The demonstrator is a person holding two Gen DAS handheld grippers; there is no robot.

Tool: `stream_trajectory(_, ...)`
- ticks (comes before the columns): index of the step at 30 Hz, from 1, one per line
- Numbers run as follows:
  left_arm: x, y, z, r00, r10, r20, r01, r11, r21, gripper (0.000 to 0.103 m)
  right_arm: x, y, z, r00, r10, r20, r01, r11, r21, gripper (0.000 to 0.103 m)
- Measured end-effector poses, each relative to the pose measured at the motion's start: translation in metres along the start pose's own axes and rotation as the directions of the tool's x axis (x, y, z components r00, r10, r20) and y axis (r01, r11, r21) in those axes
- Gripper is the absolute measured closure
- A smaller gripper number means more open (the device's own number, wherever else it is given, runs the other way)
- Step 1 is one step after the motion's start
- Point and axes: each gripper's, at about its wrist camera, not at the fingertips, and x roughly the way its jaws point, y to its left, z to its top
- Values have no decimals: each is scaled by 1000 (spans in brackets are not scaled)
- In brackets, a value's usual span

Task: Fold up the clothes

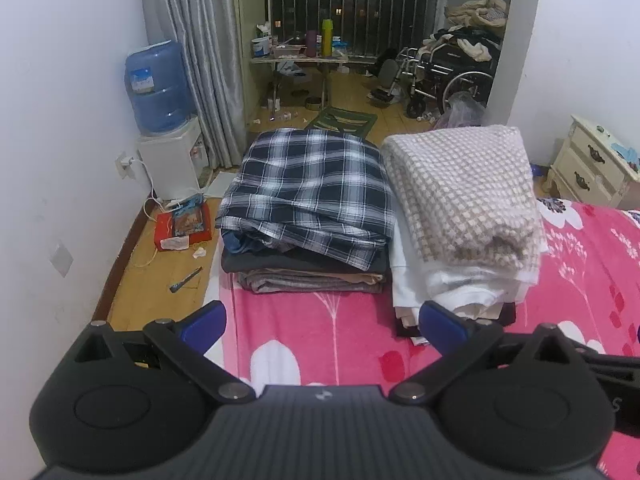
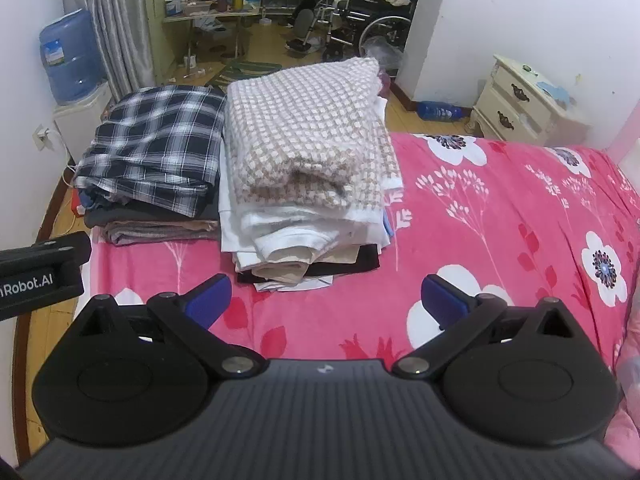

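Grippers both empty. Left gripper (image 1: pixel 323 326) spread wide, blue fingertips (image 1: pixel 204 322) well apart, nothing between them but pink bedspread (image 1: pixel 304 320); hovering near the front edge of the two clothing stacks, touching neither as far as can be seen. Right gripper (image 2: pixel 326 300) likewise gaping, blue pads (image 2: pixel 442 300) far apart, clasping nothing, poised over the bedspread (image 2: pixel 500 220) just in front of the right-hand stack. Black body of the left gripper (image 2: pixel 40 276) visible at the left edge of the right wrist view.

Two folded stacks side by side at the far end of the bed, touching or nearly so. Left stack: dark blue and white plaid shirt (image 1: pixel 308 188) on top, somewhat rumpled at its near edge, lying over dark grey and brownish folded garments (image 1: pixel 312 276). Same plaid shirt (image 2: pixel 156 140) seen at the left in the right wrist view. Right stack: beige and white checked knit (image 1: pixel 464 184) on top, folded with a rounded roll facing near, over white garments (image 1: pixel 460 288) and darker pieces at the bottom. Same knit (image 2: pixel 308 132) in the right wrist view, sitting on white, tan and black layers (image 2: pixel 304 256), those lower edges uneven and jutting toward the near side.

Beyond the bed: water dispenser with blue bottle (image 1: pixel 158 86) at far left, cream nightstand (image 1: pixel 596 164) at far right, wheelchair (image 1: pixel 452 72) in the background.
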Motion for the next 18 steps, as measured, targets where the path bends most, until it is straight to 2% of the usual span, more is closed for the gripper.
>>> stream_trajectory(18,-1,-12,3,1000,1,0,-1,999,36,0,-1,-8,-4,1000,4,11,-4,1000,2,1)
